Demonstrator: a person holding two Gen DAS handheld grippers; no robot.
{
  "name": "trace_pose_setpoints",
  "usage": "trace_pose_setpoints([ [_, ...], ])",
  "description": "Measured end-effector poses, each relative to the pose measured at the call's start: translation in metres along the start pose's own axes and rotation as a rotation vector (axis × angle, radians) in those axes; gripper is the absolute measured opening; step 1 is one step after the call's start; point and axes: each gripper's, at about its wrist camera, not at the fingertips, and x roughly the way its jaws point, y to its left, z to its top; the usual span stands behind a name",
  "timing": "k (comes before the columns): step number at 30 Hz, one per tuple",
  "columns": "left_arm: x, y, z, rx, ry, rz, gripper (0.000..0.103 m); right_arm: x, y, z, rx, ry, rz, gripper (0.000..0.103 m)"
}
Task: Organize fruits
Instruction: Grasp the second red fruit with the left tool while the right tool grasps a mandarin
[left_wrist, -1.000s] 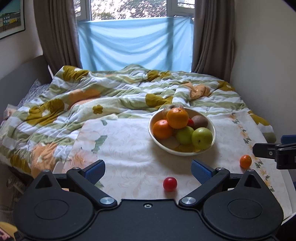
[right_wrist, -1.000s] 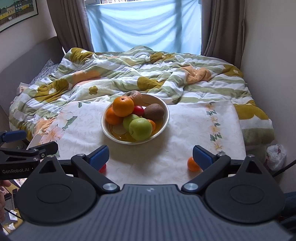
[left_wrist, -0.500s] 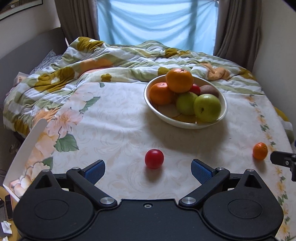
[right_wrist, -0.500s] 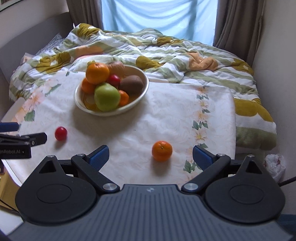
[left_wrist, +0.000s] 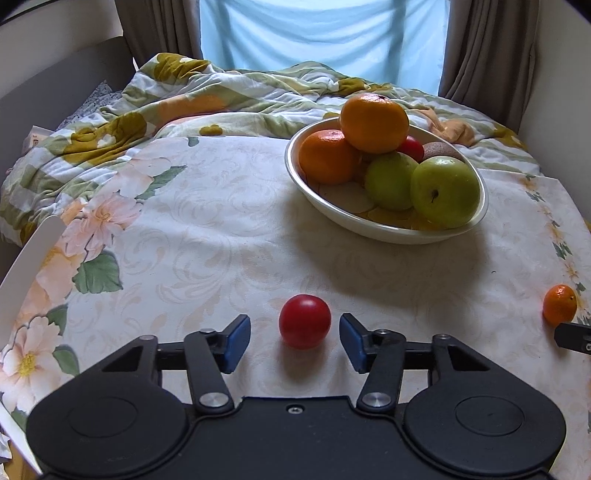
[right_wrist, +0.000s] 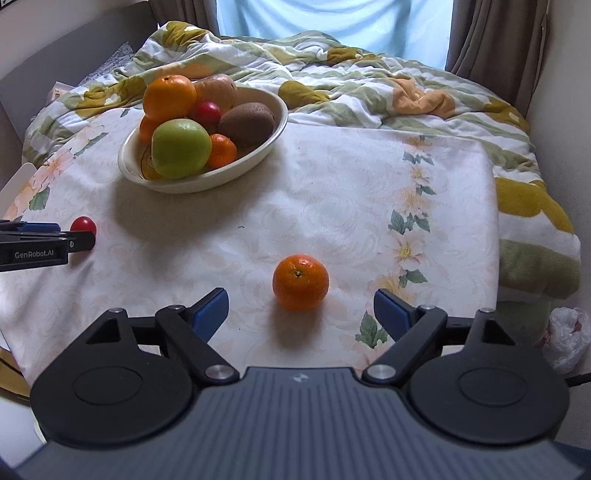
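Fruits lie loose low in both frames: a red tomato (left_wrist: 305, 321) between the spread left gripper (left_wrist: 294, 341), a mandarin (right_wrist: 300, 281) just ahead of the spread right gripper (right_wrist: 301, 312). Next, I'd judge: close, lift to the bowl (left_wrist: 369, 229) upper right.

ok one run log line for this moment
left tool: open, round red fruit between fingers | right tool: open, small orange mandarin ahead

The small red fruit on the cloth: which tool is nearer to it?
Left. The left tool is open with the small red fruit between its fingers, untouched. The right tool is open around the loose mandarin, well off to the side.
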Motion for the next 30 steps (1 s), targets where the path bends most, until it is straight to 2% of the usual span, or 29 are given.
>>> trace_pose_setpoints([
  [3, 0.005, -0.003, 0.001, 0.013, 0.014, -0.011, 0.034, 0.003, -0.001, 0.0, 0.002, 0.002, 0.002, 0.1],
  [5, 0.005, -0.004, 0.001, 0.019, 0.013, -0.003, 0.034, 0.006, -0.003, 0.0, 0.004, 0.008, 0.003, 0.091],
  [10, 0.002, -0.005, -0.002, 0.027, 0.017, -0.004, 0.034, 0.012, -0.005, 0.002, 0.007, 0.019, 0.003, 0.085],
  [14, 0.0, -0.005, -0.004, 0.025, 0.022, -0.012, 0.034, 0.016, -0.005, 0.003, 0.01, 0.024, 0.008, 0.074],
  [21, -0.005, -0.005, -0.006, 0.021, 0.022, -0.02, 0.034, 0.02, -0.002, 0.008, -0.015, 0.015, 0.004, 0.068],
  [22, -0.005, -0.005, -0.006, 0.018, 0.021, -0.021, 0.034, 0.021, -0.002, 0.008, -0.016, 0.018, 0.007, 0.058],
  [23, -0.007, -0.005, -0.006, 0.016, 0.019, -0.022, 0.034, 0.023, -0.003, 0.009, -0.017, 0.023, 0.014, 0.052],
  [30, -0.022, -0.006, 0.0, 0.002, -0.008, -0.031, 0.034, 0.015, -0.001, 0.012, -0.025, 0.012, 0.025, 0.052],
])
